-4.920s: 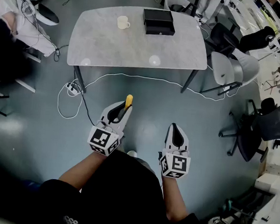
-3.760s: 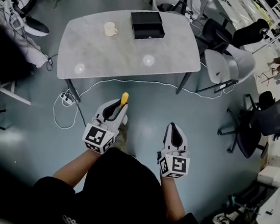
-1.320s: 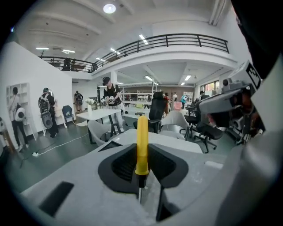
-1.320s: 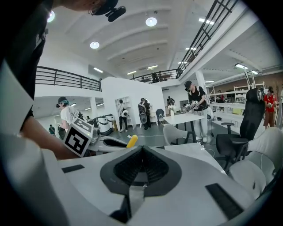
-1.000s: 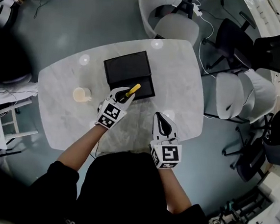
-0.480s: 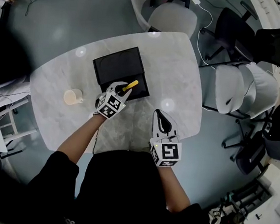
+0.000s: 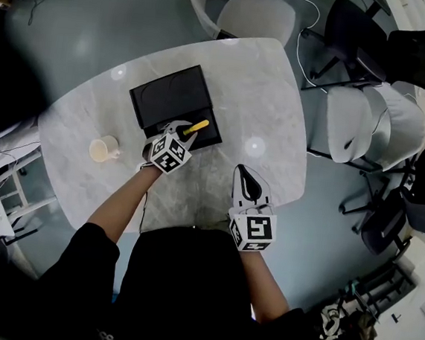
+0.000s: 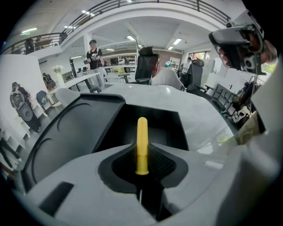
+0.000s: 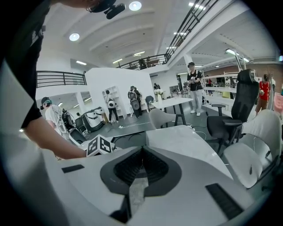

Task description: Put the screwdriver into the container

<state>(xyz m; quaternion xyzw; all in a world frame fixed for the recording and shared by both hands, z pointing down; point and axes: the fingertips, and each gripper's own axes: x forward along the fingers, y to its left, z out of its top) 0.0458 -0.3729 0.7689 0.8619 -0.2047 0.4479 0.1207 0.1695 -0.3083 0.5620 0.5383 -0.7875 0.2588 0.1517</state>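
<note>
A yellow-handled screwdriver (image 7: pixel 196 127) sticks out forward from my left gripper (image 7: pixel 180 130), which is shut on it. In the left gripper view the yellow handle (image 8: pixel 142 143) stands clamped between the dark pads (image 8: pixel 161 162), pointing over the black container (image 8: pixel 88 128). The shallow, open-topped container (image 7: pixel 170 102) lies on the marble table (image 7: pixel 264 103), and the screwdriver hangs over its near right corner. My right gripper (image 7: pixel 243 170) hovers over the table's near edge, shut with nothing in it (image 9: pixel 141 151).
A cream cup (image 7: pixel 103 148) stands on the table left of the left gripper. Grey and black chairs (image 7: pixel 351 123) crowd the table's right side, and another chair (image 7: pixel 253 16) is at the far end. People stand in the background of both gripper views.
The person has walked up to the table. In the last second the left gripper has carried the screwdriver forward and left to the container's near corner. The right gripper has held its place.
</note>
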